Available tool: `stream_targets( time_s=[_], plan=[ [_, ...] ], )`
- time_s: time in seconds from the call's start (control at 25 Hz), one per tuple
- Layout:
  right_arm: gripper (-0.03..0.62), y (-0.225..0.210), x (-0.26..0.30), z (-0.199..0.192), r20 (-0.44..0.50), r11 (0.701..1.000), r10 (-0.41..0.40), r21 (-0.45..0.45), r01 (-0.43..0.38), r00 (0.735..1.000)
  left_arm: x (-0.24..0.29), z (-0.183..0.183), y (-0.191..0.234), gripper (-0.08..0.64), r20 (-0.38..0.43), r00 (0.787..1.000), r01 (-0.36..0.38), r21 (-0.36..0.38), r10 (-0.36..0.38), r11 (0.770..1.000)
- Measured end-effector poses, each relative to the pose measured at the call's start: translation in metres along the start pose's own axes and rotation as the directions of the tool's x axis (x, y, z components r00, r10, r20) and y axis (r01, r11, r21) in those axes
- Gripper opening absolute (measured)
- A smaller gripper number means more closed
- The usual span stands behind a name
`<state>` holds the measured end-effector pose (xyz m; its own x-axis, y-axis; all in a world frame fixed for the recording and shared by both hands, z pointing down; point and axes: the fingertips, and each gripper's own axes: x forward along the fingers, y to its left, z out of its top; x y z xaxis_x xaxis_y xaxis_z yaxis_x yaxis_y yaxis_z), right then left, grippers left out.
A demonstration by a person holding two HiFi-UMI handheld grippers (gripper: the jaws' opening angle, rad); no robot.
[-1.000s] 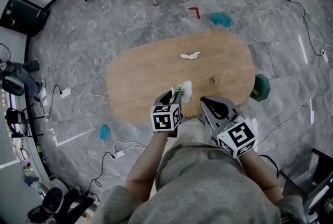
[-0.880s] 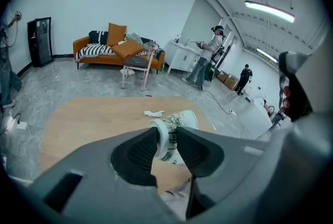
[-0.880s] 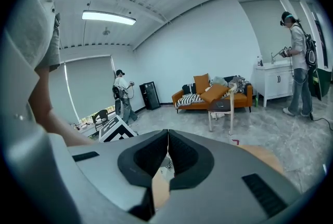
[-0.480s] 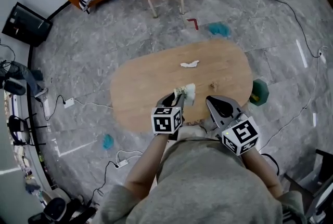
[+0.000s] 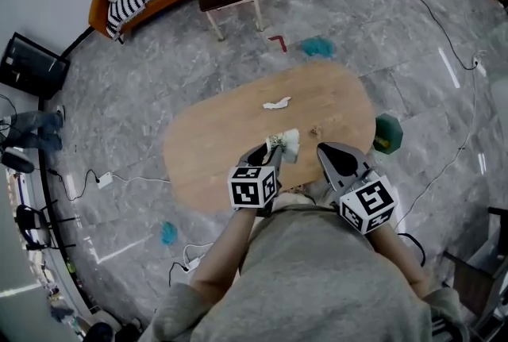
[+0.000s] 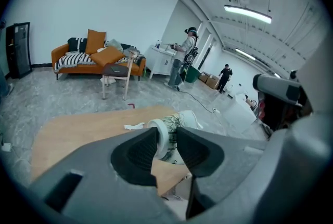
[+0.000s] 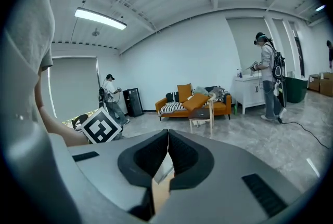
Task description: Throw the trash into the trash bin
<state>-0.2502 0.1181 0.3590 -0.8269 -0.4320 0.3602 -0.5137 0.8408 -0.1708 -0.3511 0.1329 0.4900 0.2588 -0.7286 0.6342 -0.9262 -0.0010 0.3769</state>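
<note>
The paper cup (image 5: 287, 144) is clamped in your left tongs (image 5: 272, 150), over the near side of the wooden worktop (image 5: 206, 142). Your right tongs (image 5: 325, 150), just beside it, are pressed together on nothing. Farther out lie a white paper scrap (image 5: 276, 103) and a small brown bit (image 5: 315, 130). A green bin (image 5: 387, 132) stands on the floor by the worktop's right end.

One table (image 5: 208, 148), one cup (image 5: 289, 144), one white tissue (image 5: 277, 103), one green bin (image 5: 387, 132), two grippers (image 5: 273, 147) (image 5: 325, 148)
</note>
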Motion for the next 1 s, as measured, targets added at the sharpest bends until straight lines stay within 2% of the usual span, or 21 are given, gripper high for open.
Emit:
stream_targets(
  time_s=[0.56,1.0],
  plan=[
    [0.009,-0.057,-0.044,0.001,0.042,0.995,-0.101,0.030,0.100,0.994,0.035,0.020,-0.063,0.126,-0.010,0.998,0.065,0.061,-0.064,0.996],
    [0.008,-0.116,-0.094,-0.003,0.021,0.994,-0.108,0.015,0.108,0.994,0.073,0.029,-0.127,0.126,0.003,0.998,0.067,0.039,-0.067,0.997]
  ],
)
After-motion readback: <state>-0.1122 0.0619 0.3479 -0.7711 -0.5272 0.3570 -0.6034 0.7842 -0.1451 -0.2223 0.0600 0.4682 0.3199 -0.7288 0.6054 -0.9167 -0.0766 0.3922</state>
